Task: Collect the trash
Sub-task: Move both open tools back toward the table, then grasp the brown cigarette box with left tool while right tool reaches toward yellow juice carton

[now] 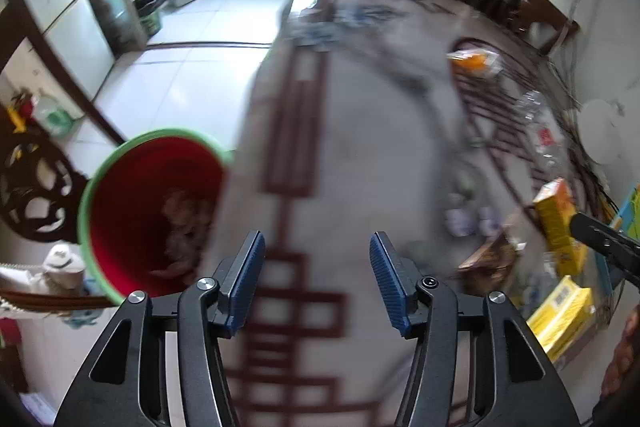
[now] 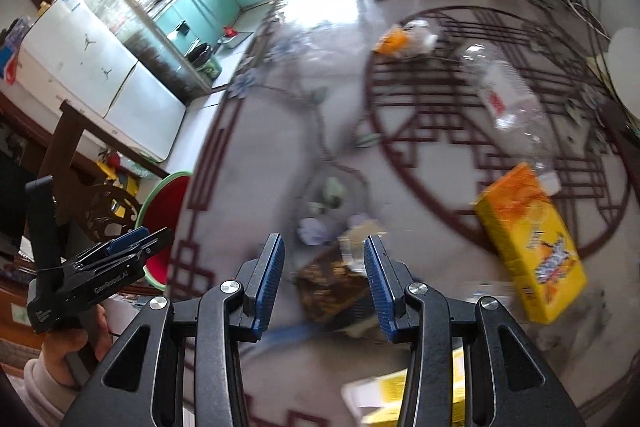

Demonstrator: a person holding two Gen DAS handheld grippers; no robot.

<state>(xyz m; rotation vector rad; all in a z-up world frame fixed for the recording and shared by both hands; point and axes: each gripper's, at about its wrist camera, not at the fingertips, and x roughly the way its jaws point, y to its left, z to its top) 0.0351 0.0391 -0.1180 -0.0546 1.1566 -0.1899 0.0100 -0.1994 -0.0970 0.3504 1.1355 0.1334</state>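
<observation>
My left gripper (image 1: 318,279) has its ribbed blue pads (image 1: 248,279) spread apart with nothing between them, over the bare grey middle of the table (image 1: 340,131). Only this view looks down into the bin (image 1: 132,203): a round bucket, red inside with a green rim, at lower left just off the table edge, with pale crumpled stuff lying in it. At the far right edge a black finger of my right gripper (image 1: 600,239) touches the yellow carton (image 1: 556,215).

The right wrist view shows the trash more fully. My right gripper (image 2: 324,279) is also spread wide, holding nothing, and a dark brown crumpled wrapper (image 2: 336,287) lies on the table between and beyond its pads. At centre right lies the yellow carton (image 2: 528,239), boxy and glossy; above it a clear, crinkled plastic bottle (image 2: 508,103) with a red label; at upper centre an orange-and-white wrapper (image 2: 404,39). A second yellow box (image 2: 392,399) sits at the bottom edge. My left gripper (image 2: 136,247) appears at lower left, near the bin (image 2: 168,223).

The tabletop is smooth and shiny with dark red lattice lines. Its left edge curves past the bin, with open tiled floor (image 1: 180,75) beyond.
</observation>
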